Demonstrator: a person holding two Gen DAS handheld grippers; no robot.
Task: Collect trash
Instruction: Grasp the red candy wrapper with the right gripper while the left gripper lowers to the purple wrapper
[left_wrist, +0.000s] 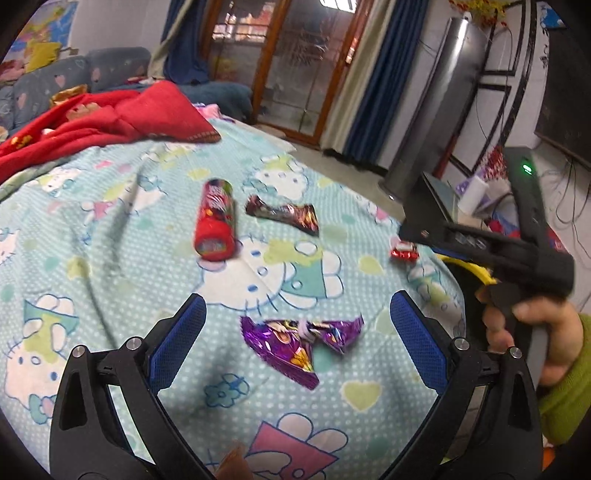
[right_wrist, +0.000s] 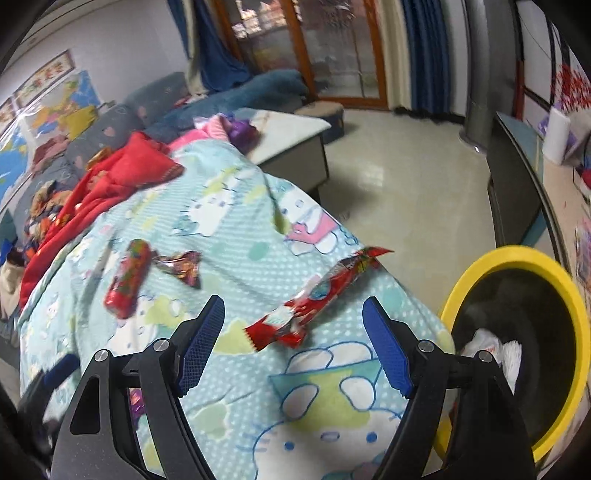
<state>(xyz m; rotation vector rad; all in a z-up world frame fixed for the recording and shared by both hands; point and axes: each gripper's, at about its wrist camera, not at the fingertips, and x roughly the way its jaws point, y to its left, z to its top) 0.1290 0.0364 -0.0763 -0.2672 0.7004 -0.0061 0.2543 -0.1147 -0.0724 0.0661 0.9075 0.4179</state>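
No legible text in either view. Print on the red tube (left_wrist: 215, 221), the purple wrapper (left_wrist: 295, 343) and the red wrapper (right_wrist: 314, 299) is blurred (motion and fisheye).

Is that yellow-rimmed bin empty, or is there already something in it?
Not empty: the yellow-rimmed bin holds white crumpled material at its bottom.

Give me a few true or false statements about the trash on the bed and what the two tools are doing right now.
1. The left tool is open over a purple wrapper. True.
2. The right tool is shut on the red wrapper. False: it is open, and the wrapper lies on the blanket.
3. The bin has a yellow rim. True.
4. The red tube is inside the bin. False: it lies on the blanket.
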